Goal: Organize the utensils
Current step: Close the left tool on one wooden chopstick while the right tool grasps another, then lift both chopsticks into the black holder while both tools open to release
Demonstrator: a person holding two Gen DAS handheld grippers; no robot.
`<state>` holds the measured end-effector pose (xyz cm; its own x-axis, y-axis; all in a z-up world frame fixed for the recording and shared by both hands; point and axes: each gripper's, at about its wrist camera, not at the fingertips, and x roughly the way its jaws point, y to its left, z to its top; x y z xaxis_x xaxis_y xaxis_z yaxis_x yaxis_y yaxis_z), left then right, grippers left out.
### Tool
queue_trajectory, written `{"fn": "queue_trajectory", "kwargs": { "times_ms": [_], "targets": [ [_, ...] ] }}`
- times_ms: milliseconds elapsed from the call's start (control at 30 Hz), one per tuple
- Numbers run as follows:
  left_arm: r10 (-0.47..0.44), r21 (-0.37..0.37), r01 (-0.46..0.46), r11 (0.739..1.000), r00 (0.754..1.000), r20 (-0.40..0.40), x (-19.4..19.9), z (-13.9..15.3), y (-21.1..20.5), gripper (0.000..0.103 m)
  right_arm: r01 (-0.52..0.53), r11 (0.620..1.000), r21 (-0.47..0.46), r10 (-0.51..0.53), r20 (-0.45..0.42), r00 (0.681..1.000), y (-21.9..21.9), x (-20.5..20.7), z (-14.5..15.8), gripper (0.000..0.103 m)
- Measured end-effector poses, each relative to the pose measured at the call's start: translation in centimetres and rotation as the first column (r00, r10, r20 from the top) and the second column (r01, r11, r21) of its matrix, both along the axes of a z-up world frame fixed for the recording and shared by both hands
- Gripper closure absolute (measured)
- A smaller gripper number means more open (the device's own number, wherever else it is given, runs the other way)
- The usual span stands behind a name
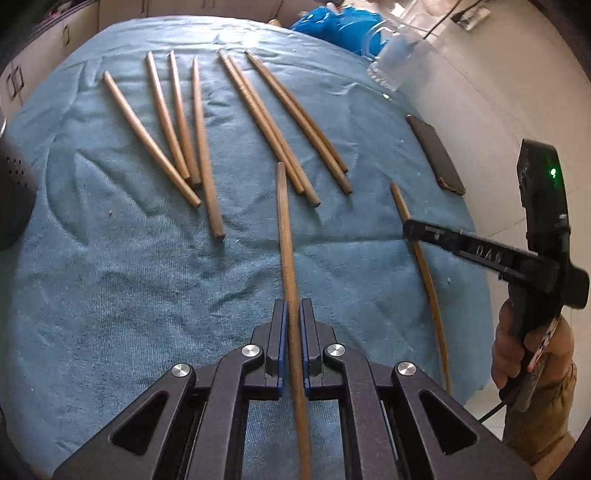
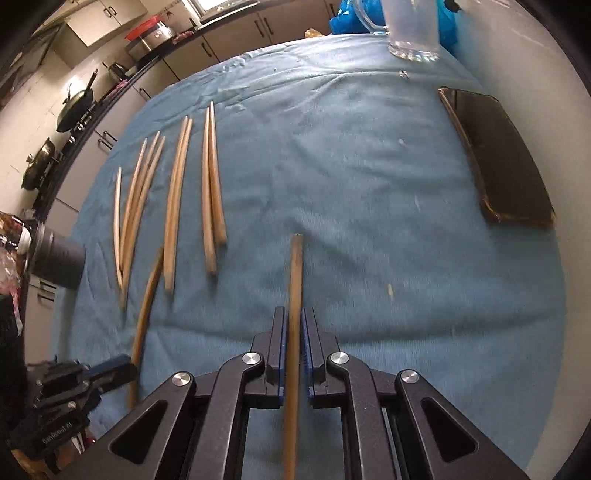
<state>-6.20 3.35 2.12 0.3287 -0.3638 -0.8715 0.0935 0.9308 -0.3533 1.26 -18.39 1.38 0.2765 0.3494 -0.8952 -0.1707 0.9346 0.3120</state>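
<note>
Several wooden chopsticks [image 1: 258, 122] lie in loose pairs on a blue towel [image 1: 110, 295]; the right wrist view shows the same row [image 2: 210, 192] at the left. My left gripper [image 1: 293, 310] is shut on one chopstick [image 1: 286, 240], which sticks out ahead over the towel. To its right, my right gripper [image 1: 408, 227] clamps a second chopstick [image 1: 428, 280]. In the right wrist view, the right gripper [image 2: 294, 317] is shut on that chopstick [image 2: 295, 273]. The left gripper [image 2: 125, 365] shows at the lower left with its chopstick [image 2: 147, 302].
A dark phone [image 2: 498, 158] lies near the towel's right edge, and a glass mug [image 2: 413, 33] stands at the far right with a blue plastic bag [image 1: 340, 26] behind it. A dark cup [image 2: 59, 258] sits at the left edge. Kitchen counters with pans run beyond the table.
</note>
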Motion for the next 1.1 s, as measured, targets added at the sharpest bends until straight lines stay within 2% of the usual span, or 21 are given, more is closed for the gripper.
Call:
{"fn": "queue_trajectory", "kwargs": {
  "times_ms": [100, 167, 233, 300, 433, 500, 700, 767, 800, 833, 933, 1033, 1100],
  "targets": [
    [0.008, 0.001, -0.008, 1.0, 1.0, 0.009, 0.7, 0.4, 0.2, 0.097, -0.009, 0.999, -0.051, 0.009, 0.015, 1.0, 0.4, -0.6, 0.2, 0.095],
    [0.008, 0.018, -0.009, 1.0, 1.0, 0.022, 1.6, 0.6, 0.2, 0.097, -0.012, 0.997, -0.075, 0.013, 0.017, 1.0, 0.9, -0.4, 0.2, 0.09],
    [0.009, 0.036, -0.01, 0.999, 1.0, 0.019, 2.6, 0.6, -0.1, 0.097, -0.028, 0.995, -0.092, 0.029, 0.017, 0.999, 1.6, -0.1, 0.4, 0.078],
    [-0.009, 0.051, 0.008, 0.999, 1.0, 0.019, 3.6, 0.6, -0.8, 0.097, -0.04, 0.992, -0.119, 0.042, 0.016, 0.999, 2.3, 0.3, 0.3, 0.075],
    [-0.012, 0.074, 0.012, 0.997, 1.0, -0.001, 5.4, -0.1, -1.7, 0.097, -0.052, 0.985, -0.163, 0.053, 0.004, 0.999, 3.1, 1.5, 0.3, 0.074],
    [0.004, 0.055, -0.002, 0.998, 0.999, -0.037, 6.6, -0.8, -1.6, 0.096, -0.053, 0.983, -0.173, 0.052, -0.01, 0.999, 3.3, 2.1, 0.2, 0.074],
    [0.012, 0.078, -0.011, 0.997, 1.0, -0.01, 7.2, -0.9, -2.4, 0.096, -0.082, 0.968, -0.238, 0.074, -0.04, 0.996, 4.1, 3.2, 0.3, 0.074],
    [0.007, 0.082, -0.007, 0.997, 1.0, 0.004, 7.2, -0.9, -2.6, 0.096, -0.085, 0.964, -0.252, 0.079, -0.036, 0.996, 4.4, 3.4, 0.3, 0.076],
    [0.001, 0.081, -0.002, 0.997, 1.0, 0.016, 7.2, -0.9, -2.7, 0.096, -0.084, 0.961, -0.265, 0.08, -0.026, 0.996, 4.6, 3.4, 0.3, 0.083],
    [-0.001, 0.072, -0.001, 0.997, 1.0, 0.022, 7.0, -0.9, -2.6, 0.096, -0.079, 0.959, -0.272, 0.079, -0.01, 0.997, 4.8, 3.4, 0.3, 0.095],
    [0.008, 0.035, -0.01, 0.999, 0.999, 0.047, 5.9, -0.4, -2.0, 0.097, -0.061, 0.959, -0.277, 0.074, 0.039, 0.997, 4.8, 2.8, 0.3, 0.096],
    [0.007, 0.002, -0.008, 1.0, 0.993, 0.118, 3.9, 1.4, -1.4, 0.097, -0.023, 0.978, -0.206, 0.041, 0.08, 0.996, 4.0, 1.5, 1.1, 0.096],
    [0.009, -0.045, -0.001, 0.999, 0.987, 0.163, 2.6, 2.8, -0.7, 0.097, -0.006, 0.987, -0.158, 0.026, 0.122, 0.992, 3.5, 0.3, 2.2, 0.096]
  ]
}}
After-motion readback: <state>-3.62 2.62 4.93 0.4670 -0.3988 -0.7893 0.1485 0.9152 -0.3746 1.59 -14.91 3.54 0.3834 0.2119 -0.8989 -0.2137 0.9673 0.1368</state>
